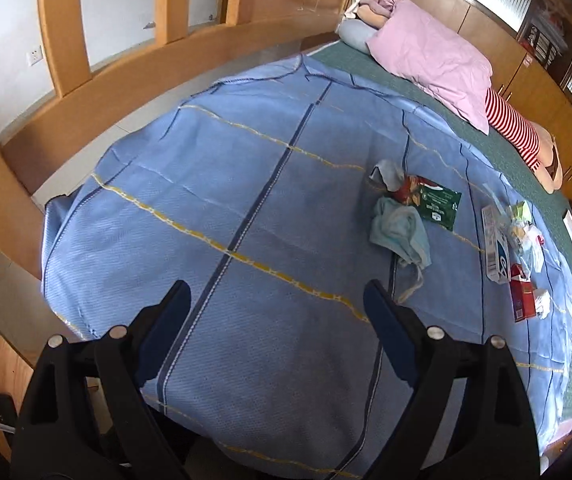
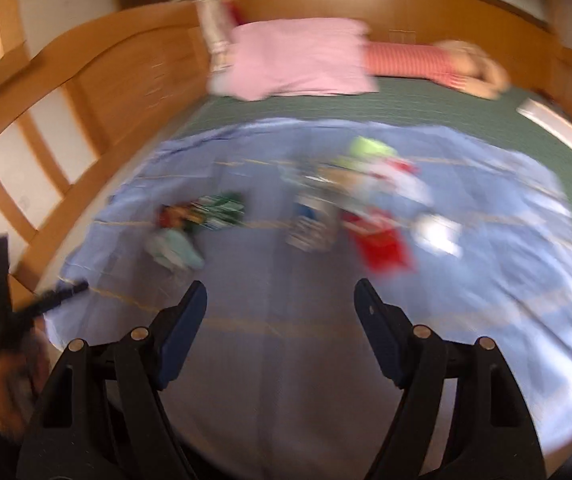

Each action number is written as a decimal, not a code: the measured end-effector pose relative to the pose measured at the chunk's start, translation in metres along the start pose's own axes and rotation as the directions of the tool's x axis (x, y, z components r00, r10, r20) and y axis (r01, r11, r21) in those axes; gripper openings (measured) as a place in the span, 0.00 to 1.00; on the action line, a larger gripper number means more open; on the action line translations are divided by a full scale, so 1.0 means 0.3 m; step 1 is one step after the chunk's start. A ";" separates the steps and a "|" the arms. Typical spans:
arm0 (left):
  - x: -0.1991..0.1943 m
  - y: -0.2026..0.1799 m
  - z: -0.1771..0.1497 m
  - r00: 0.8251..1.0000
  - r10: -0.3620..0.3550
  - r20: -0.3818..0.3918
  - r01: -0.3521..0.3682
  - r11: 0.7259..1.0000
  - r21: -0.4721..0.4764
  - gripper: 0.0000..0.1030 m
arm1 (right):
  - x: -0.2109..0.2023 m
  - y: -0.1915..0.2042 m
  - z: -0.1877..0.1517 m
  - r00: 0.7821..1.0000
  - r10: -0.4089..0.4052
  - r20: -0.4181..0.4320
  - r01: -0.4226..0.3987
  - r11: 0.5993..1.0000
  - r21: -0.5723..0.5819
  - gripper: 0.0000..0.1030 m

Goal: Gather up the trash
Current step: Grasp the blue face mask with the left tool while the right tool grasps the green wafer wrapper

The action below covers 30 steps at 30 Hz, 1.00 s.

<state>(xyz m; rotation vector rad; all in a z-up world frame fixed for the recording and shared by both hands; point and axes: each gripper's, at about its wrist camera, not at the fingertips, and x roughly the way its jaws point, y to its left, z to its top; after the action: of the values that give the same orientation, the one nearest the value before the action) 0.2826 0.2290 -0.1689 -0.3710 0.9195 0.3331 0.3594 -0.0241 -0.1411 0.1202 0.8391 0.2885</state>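
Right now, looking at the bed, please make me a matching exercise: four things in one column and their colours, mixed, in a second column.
Things:
1. pillow
2. snack wrapper
3. crumpled cloth
4. small carton

Colours:
A. red
B. pale blue-green
C. pink
D. green and red

Pairs: 1-C, 2-D, 3-B, 4-A

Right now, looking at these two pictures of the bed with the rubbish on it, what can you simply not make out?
- Right wrist view: motion blur smears everything; the red packet and green wrapper show no lettering.
- Left wrist view: the white and blue carton has print too small to read.
- Left wrist view: the striped doll is partly hidden under the pink pillow.
- Left wrist view: the clear bag hides its contents in crumpled glare.
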 end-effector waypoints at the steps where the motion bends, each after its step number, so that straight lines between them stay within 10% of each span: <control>1: 0.006 0.001 0.002 1.000 0.000 -0.002 0.000 1.000 -0.003 0.86 | 0.046 0.022 0.027 1.000 0.001 -0.011 -0.001 1.000 -0.001 0.73; 4: 0.014 0.004 0.010 0.999 -0.024 -0.030 0.024 1.000 -0.019 0.86 | 0.314 0.068 0.134 0.987 0.106 -0.118 -0.083 0.979 0.185 0.73; 6: 0.020 0.015 0.015 0.998 -0.040 -0.045 0.038 0.998 -0.041 0.86 | 0.521 0.049 0.145 0.946 0.265 -0.188 -0.152 0.872 0.465 0.73; 9: 0.014 0.056 0.033 0.997 -0.054 -0.049 0.049 0.994 -0.102 0.88 | 0.672 0.065 0.155 0.955 0.219 -0.202 -0.066 0.815 0.575 0.73; 14: 0.023 0.108 0.048 0.996 -0.059 -0.065 0.047 0.985 -0.167 0.88 | 0.747 0.140 0.191 0.979 0.033 -0.200 0.056 0.905 0.422 0.72; 17: 0.033 0.132 0.051 0.995 -0.060 -0.082 0.043 0.980 -0.195 0.88 | 0.756 0.215 0.184 0.973 -0.080 -0.217 0.127 0.968 0.215 0.38; 27: 0.042 0.124 0.046 0.991 -0.102 -0.092 0.081 0.976 -0.202 0.88 | 0.551 0.271 -0.017 0.917 0.059 -0.394 -0.089 0.994 -0.059 0.29; 30: 0.070 0.070 0.036 0.977 -0.164 -0.134 0.144 0.979 -0.144 0.88 | 0.427 0.225 -0.035 0.942 0.039 -0.335 -0.059 0.997 -0.050 0.29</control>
<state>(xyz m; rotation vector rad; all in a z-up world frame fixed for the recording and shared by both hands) 0.2931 0.2550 -0.1837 -0.5932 1.0073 0.2269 0.4187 0.0784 -0.2249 0.0366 1.1646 0.3874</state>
